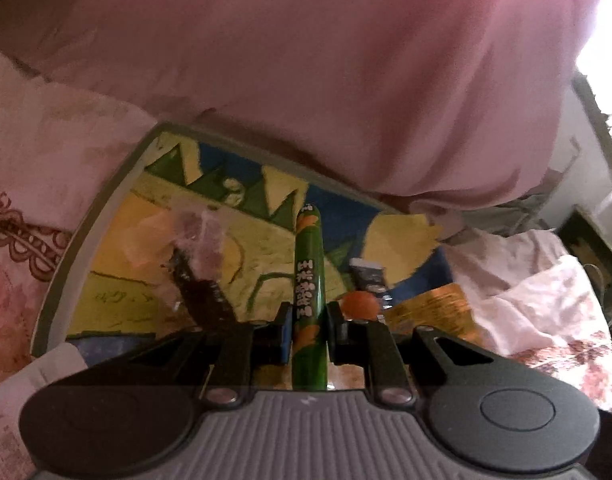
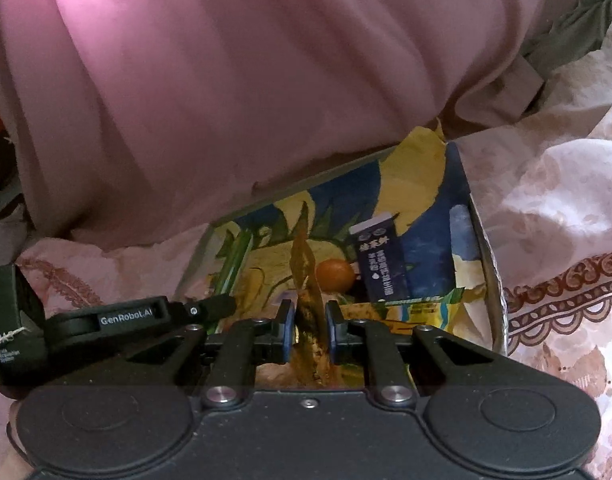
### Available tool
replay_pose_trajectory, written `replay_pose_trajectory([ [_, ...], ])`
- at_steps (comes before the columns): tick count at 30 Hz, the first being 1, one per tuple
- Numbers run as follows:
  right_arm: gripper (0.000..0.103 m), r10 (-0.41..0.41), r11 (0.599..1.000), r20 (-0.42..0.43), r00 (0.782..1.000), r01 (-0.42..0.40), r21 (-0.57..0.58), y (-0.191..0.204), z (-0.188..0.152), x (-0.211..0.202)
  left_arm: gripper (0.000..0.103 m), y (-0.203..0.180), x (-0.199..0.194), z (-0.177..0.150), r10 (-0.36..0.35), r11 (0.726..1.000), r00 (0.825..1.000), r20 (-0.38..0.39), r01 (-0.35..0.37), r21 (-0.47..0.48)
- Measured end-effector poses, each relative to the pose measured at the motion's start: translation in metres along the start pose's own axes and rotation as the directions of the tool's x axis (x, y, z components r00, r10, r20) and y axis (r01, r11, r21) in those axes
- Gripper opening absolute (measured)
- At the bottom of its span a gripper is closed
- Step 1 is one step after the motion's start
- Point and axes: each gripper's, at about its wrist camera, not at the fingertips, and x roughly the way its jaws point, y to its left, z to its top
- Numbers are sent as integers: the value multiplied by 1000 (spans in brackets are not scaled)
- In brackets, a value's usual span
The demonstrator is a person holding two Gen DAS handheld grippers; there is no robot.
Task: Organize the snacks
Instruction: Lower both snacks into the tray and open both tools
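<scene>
My left gripper [image 1: 308, 316] is shut on a long green snack stick [image 1: 309, 264] that points forward over a shallow tray [image 1: 98, 220] with a yellow, blue and green picture. My right gripper [image 2: 308, 312] is shut on a thin golden-brown wrapper [image 2: 306, 276] held edge-on above the same tray [image 2: 492, 280]. In the tray lie a small orange [image 2: 334, 275], a dark blue packet [image 2: 382, 268] and a yellow-green packet [image 2: 426, 312]. The left wrist view also shows the orange [image 1: 358, 306], the dark packet [image 1: 370, 280] and a clear-wrapped snack [image 1: 202, 240].
A person's pink garment [image 1: 306, 60] hangs right behind the tray and fills the upper half of both views. Floral bedding [image 2: 546, 200] surrounds the tray. In the right wrist view, the left gripper's black housing [image 2: 106, 320] sits close at the left.
</scene>
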Motion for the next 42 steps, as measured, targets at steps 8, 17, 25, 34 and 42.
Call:
replay_pose_trajectory([
  [8,19,-56,997,27,998,57,-55,0,2,15,18,6,10,-2,41,999,999,1,-41,34],
  [17,34,-183,965,52,982,190,-183,4,-5,21,32,-3,8,-7,75,993,997,12,-76,90],
  [25,72,-173,949,88,981,190,-250,18,-9,2,67,-9,-13,-9,77,992,996,49,-82,93],
  [34,99,-150,952,167,974,188,-241,35,-9,-51,100,-22,-73,-11,143,979,976,162,-163,122],
  [42,102,-127,937,217,968,189,-295,57,-20,-97,103,-33,-137,-32,222,940,937,271,-279,194],
])
